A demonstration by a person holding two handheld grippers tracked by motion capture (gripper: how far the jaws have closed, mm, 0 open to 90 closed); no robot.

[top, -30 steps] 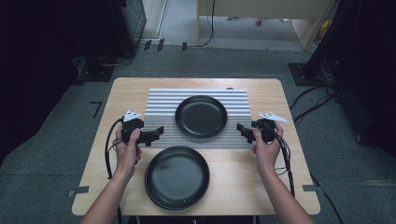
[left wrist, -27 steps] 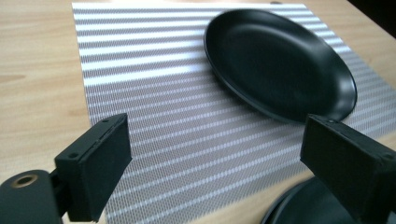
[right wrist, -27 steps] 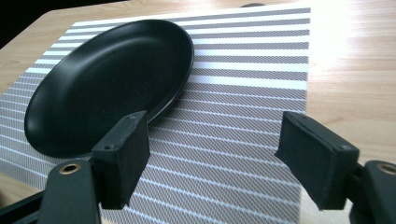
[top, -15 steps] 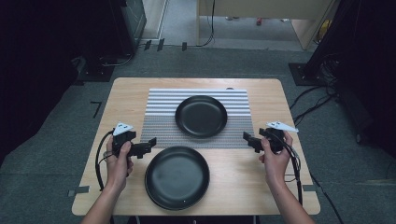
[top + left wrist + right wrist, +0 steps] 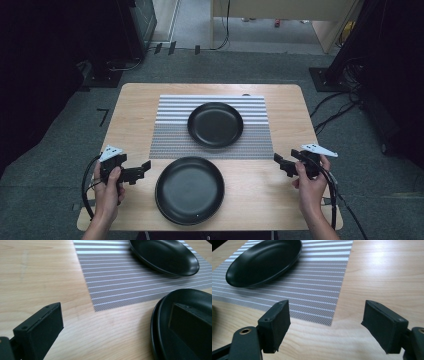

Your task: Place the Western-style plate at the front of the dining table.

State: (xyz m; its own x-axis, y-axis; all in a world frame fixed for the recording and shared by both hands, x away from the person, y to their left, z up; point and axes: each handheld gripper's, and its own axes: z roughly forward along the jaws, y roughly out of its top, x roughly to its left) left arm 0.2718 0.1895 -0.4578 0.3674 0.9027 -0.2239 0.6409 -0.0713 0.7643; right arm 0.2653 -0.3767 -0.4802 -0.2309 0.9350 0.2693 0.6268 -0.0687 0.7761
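Two black plates sit on the wooden table [image 5: 135,110]: in the high view the far plate [image 5: 215,124] lies at frame centre on the striped placemat [image 5: 172,125], the near plate [image 5: 189,190] below it on bare wood. The left gripper [image 5: 142,169] is lower left, the right gripper [image 5: 280,163] lower right, both empty.

In the left gripper view, jaws spread wide; the near plate [image 5: 162,315] is lower right, behind the right jaw.

In the right gripper view, jaws spread over bare wood; the far plate [image 5: 264,261] is upper left.
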